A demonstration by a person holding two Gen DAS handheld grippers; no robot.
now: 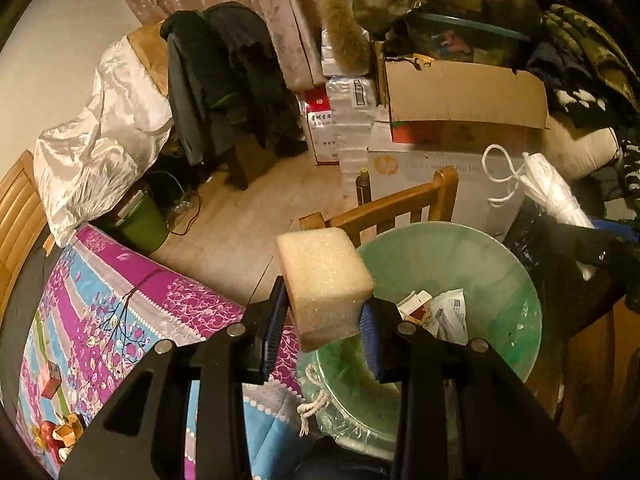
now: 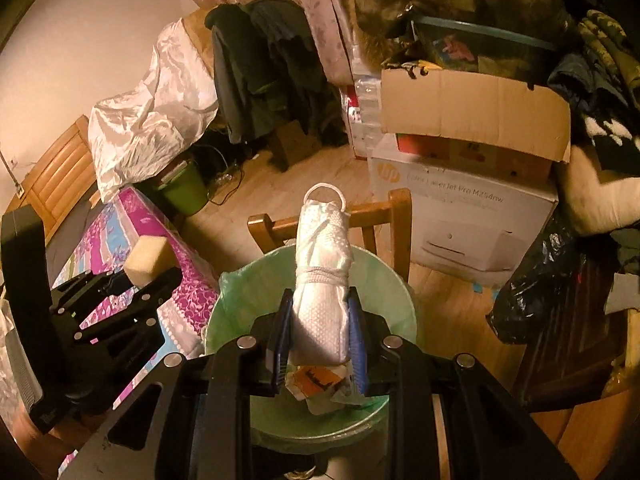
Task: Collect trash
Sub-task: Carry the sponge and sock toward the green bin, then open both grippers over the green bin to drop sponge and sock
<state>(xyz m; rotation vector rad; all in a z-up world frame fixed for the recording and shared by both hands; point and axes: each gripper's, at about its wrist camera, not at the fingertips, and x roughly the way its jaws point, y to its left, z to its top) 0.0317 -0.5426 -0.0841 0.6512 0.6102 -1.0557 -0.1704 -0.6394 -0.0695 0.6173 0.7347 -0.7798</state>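
Observation:
My left gripper is shut on a cream foam block and holds it at the left rim of the trash bin, which has a green liner and several paper scraps inside. My right gripper is shut on a rolled white cloth bag tied with its cord, held over the same bin, above the scraps. The left gripper with the foam block shows at the left of the right wrist view. The cloth bag shows at the right of the left wrist view.
A table with a purple and blue floral cloth lies left of the bin, with small red and orange items on it. A wooden chair stands behind the bin. Cardboard boxes, a black bag and a green bucket stand around the floor.

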